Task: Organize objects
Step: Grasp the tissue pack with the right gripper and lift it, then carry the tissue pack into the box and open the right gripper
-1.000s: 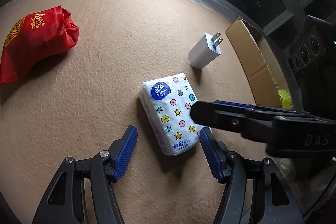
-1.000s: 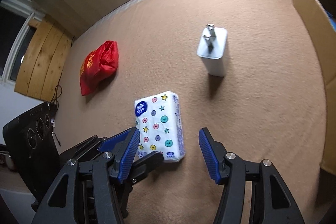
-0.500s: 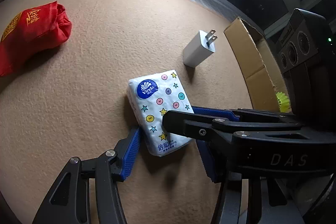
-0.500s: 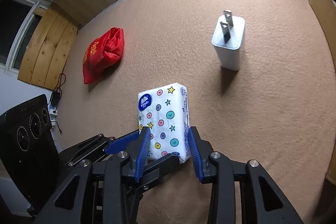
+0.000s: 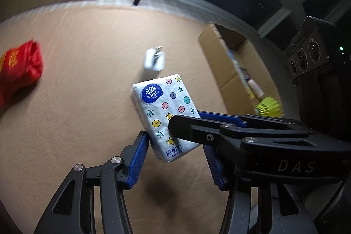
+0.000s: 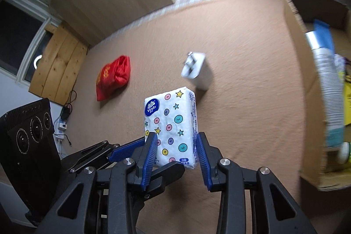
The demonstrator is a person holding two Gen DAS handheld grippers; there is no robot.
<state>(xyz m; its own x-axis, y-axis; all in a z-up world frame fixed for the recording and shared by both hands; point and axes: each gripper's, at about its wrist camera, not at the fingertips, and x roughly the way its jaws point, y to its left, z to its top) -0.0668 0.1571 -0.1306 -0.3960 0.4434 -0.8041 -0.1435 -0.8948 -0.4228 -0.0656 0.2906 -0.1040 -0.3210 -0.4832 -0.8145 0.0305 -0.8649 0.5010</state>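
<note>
Black angular frames are being shown on the left gripper point(image 5: 175, 159) and the right gripper point(image 6: 176, 155). Ribbed blue pads point(image 6: 150, 159) and silver screws are being displayed; "DAS" lettering is being seen lower right in the left wrist view.

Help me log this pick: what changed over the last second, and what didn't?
Both grippers closed on the tissue pack: the right gripper clamps its long sides, the left gripper its lower end, jaws closing. Together they lifted it off the carpet; its shadow now lies below. The charger, red pouch and cardboard box stayed put.
</note>
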